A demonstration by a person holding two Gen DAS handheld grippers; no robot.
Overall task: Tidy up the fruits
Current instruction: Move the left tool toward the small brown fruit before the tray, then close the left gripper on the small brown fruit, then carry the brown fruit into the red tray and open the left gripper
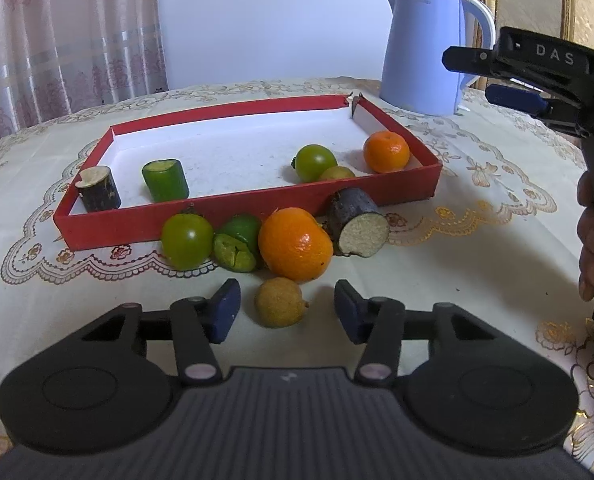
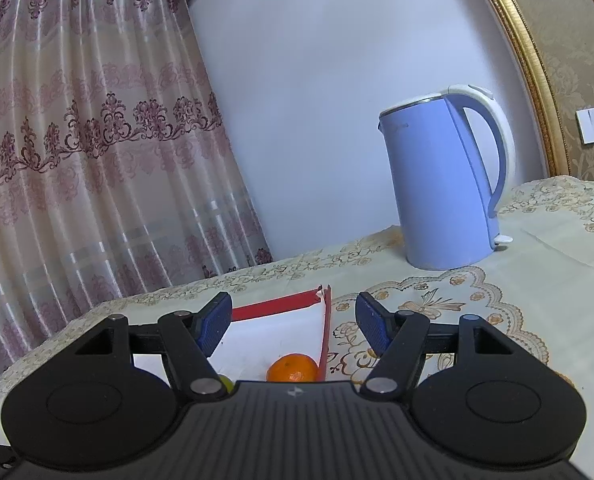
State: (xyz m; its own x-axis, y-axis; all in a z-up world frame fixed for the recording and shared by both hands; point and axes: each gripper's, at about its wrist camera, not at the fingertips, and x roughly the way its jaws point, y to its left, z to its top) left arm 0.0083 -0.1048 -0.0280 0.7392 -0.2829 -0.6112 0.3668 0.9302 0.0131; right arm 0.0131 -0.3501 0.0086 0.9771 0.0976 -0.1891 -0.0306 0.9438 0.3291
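Note:
A red tray with a white floor holds a dark cane piece, a green cane piece, a green tomato, a small yellow fruit and an orange. In front of it lie a green tomato, a green cut piece, an orange, a dark cane piece and a yellowish longan. My left gripper is open around the longan. My right gripper is open and empty above the tray's right corner, over the orange; it also shows in the left wrist view.
A blue electric kettle stands behind the tray's right corner; it also shows in the right wrist view. An embroidered cloth covers the table. A curtain hangs at the back left.

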